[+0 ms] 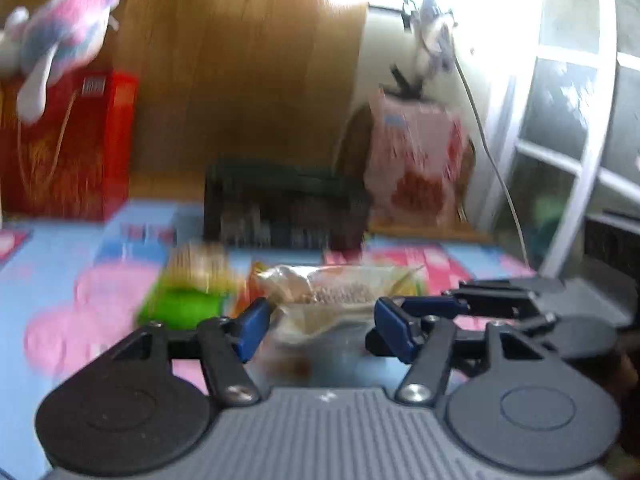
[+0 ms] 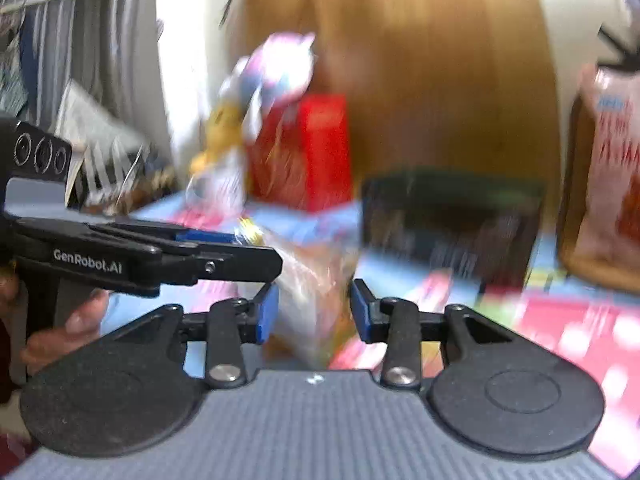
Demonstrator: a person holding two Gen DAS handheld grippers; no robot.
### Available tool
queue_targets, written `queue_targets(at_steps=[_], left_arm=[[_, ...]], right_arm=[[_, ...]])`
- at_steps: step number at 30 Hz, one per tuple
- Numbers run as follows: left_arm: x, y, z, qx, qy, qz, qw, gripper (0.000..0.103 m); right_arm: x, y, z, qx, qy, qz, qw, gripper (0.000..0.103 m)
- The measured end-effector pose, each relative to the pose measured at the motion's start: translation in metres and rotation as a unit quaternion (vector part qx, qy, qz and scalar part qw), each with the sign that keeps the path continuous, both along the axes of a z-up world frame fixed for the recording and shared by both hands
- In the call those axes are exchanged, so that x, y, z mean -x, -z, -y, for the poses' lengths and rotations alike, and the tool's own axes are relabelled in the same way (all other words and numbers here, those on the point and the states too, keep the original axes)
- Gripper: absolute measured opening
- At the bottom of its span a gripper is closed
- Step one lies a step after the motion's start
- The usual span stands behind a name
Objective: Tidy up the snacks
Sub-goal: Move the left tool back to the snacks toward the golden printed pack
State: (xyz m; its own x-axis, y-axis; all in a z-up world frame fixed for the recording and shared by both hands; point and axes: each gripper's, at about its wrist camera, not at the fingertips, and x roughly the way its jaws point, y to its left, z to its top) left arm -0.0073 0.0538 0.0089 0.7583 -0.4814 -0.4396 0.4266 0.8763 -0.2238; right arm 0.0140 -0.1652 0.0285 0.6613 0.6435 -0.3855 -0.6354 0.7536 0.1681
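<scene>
On the blue cartoon-print tablecloth (image 1: 60,256), a clear crinkly plastic snack bag (image 1: 340,296) lies crosswise between both grippers, ahead of a dark mesh basket (image 1: 280,208). Left gripper (image 1: 320,326) and right gripper (image 2: 314,308) straddle it, jaws parted, unclenched.

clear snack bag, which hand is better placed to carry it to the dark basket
Right, probably. The clear snack bag sits between the right tool's pads, and the dark basket lies just ahead. The left tool stands open around the bag, though blur hides contact.
</scene>
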Motion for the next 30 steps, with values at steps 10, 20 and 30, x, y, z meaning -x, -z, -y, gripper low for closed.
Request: queue_targets(at_steps=[10,20,30], left_arm=[[0.031,-0.006,-0.05,0.104,0.021,-0.056,0.9928,0.079],[-0.009,0.027,-0.034,0.14,-0.005,-0.178,0.974,0.076],[-0.007,0.021,-0.028,0.121,-0.016,-0.157,0.9801,0.047]], right_arm=[[0.024,0.01,0.011,-0.008,-0.049,-0.084,0.995,0.058],[0.035,0.016,0.008,0.041,-0.069,-0.048,0.996,0.083],[0.026,0.023,-0.03,0.091,-0.066,-0.016,0.994,0.052]])
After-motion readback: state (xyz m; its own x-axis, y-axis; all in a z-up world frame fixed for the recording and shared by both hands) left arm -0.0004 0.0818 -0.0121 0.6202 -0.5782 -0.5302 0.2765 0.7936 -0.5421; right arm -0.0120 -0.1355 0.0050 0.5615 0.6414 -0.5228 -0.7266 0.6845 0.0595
